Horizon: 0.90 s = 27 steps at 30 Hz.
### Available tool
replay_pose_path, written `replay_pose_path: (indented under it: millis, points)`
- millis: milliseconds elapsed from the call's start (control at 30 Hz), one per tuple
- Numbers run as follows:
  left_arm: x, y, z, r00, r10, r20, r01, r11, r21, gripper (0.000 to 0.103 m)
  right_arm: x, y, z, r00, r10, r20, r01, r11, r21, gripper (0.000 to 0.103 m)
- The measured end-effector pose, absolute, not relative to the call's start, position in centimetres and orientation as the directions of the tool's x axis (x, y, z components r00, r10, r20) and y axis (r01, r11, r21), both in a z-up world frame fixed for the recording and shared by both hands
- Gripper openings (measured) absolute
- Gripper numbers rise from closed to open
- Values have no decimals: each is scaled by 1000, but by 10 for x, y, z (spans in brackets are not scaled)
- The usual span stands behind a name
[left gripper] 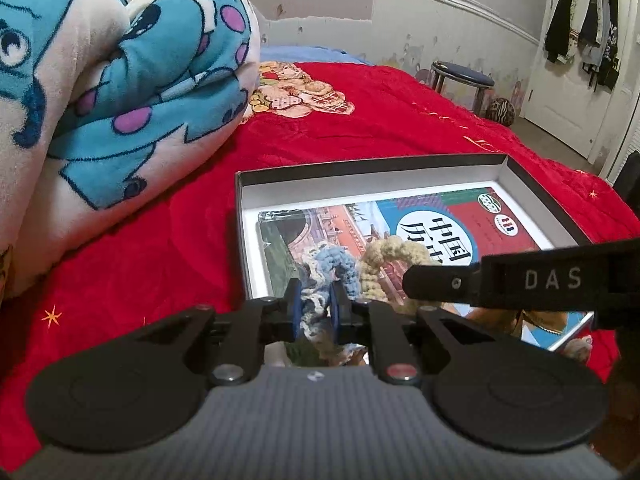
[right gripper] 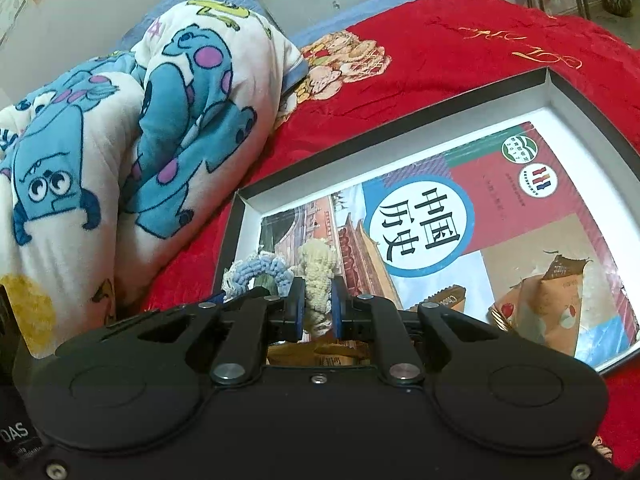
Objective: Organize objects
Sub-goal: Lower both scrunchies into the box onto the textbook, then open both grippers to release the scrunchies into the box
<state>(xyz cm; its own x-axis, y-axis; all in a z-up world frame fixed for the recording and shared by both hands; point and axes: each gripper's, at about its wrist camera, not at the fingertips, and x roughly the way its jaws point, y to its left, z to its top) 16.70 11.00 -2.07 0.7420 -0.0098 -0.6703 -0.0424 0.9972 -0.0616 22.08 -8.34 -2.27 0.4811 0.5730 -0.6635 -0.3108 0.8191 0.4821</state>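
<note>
A shallow black box with a white inside (left gripper: 360, 184) (right gripper: 400, 132) lies on the red bedspread and holds a Chinese history textbook (left gripper: 460, 216) (right gripper: 460, 216). My left gripper (left gripper: 314, 304) is shut on a blue and white crocheted scrunchie (left gripper: 332, 264) over the book's near left corner. My right gripper (right gripper: 316, 304) is shut on a cream crocheted scrunchie (right gripper: 318, 272), right beside the blue one (right gripper: 256, 270). The cream scrunchie also shows in the left wrist view (left gripper: 384, 260), with the right gripper's finger (left gripper: 440, 284) across it. A snack packet (right gripper: 552, 304) lies on the book's near right part.
A rolled blanket with blue monster print (left gripper: 100, 80) (right gripper: 120, 140) lies left of the box. The red bedspread (left gripper: 400, 120) stretches behind it. A round stool (left gripper: 460, 76) and a ball (left gripper: 500, 110) stand on the floor past the bed, near a door hung with clothes (left gripper: 580, 20).
</note>
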Motion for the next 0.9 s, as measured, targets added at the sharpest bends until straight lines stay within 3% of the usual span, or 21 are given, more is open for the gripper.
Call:
replay_pose_path:
  millis: [333, 567, 733, 900]
  points:
    - [168, 117, -25, 715, -42, -698, -57, 991, -118, 31, 215, -80, -20, 477, 552, -684, -307, 834, 458, 17]
    - [160, 116, -21, 700, -67, -711, -23, 993, -116, 48, 209, -76, -14, 476, 553, -684, -325, 833, 447, 19]
    - [151, 120, -11, 709, -83, -700, -22, 990, -140, 59, 200, -75, -2, 481, 567, -669, -343, 824, 451, 39]
    - [140, 128, 6, 728, -97, -679, -19, 987, -161, 64, 190, -81, 16, 499, 580, -644, -340, 814, 470, 45]
